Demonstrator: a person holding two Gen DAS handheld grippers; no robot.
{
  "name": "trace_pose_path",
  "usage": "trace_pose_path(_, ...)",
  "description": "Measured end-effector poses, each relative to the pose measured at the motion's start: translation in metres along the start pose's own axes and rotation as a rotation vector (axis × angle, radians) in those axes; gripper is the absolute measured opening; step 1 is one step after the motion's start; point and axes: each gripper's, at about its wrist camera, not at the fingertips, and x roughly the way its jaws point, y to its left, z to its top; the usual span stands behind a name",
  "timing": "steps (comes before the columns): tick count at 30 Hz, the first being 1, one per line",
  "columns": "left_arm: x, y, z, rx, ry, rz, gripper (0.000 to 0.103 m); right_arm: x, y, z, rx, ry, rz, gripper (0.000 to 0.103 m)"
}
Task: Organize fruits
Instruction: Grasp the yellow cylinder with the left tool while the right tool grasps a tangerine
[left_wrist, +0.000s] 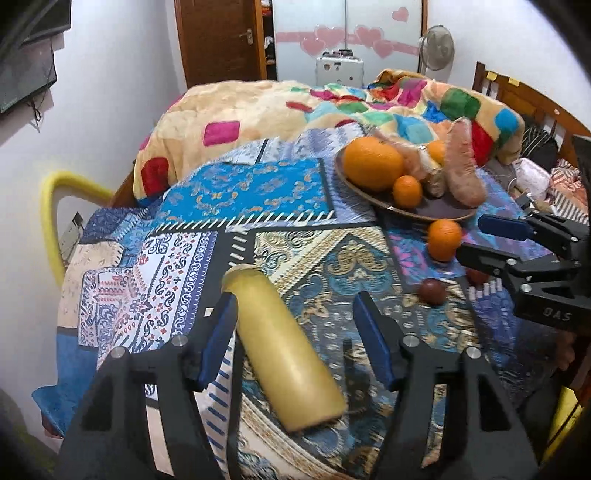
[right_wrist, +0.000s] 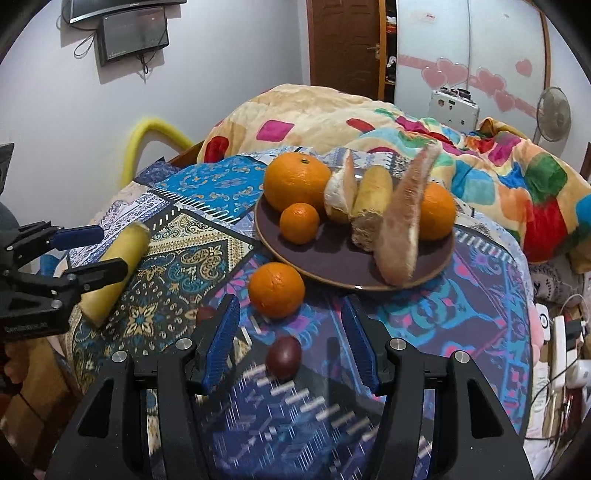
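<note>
The banana (left_wrist: 282, 350) is straddled by the spread left gripper (left_wrist: 295, 314), not gripped; the plum (right_wrist: 283, 356) sits between the right gripper's (right_wrist: 290, 325) parted jaws (roll-off likely if nudged).

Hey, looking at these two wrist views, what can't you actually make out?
- Left wrist view: second dark fruit, mostly hidden behind the right gripper.
- Right wrist view: another dark fruit, half covered by that gripper's blue pad.
- Both views: whether the left gripper touches the yellow cylinder; its lower end is blurred.
</note>
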Motion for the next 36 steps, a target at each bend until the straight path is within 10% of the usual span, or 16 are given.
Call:
trace_pose_path(9, 0.031, 0.031, -0.006, -0.097, 0.065, -0.052, 0.063, 0.021, 0.007, 0.005, -0.016, 0.065, 0.033, 0.053)
trace_pose_path(14, 0.031, 0.024, -0.004, -0.072, 0.047, -0.047, 0.053, 0.026, 0.008, 0.005, -0.014, 0.081, 0.025, 0.036)
trace_pose_path(36, -0.021, -0.023, 0.021, 0.031, -0.065, -0.119, 0.036, -0.036, -0.031, 0.002, 0.049, -0.067, -0.037, 0.034)
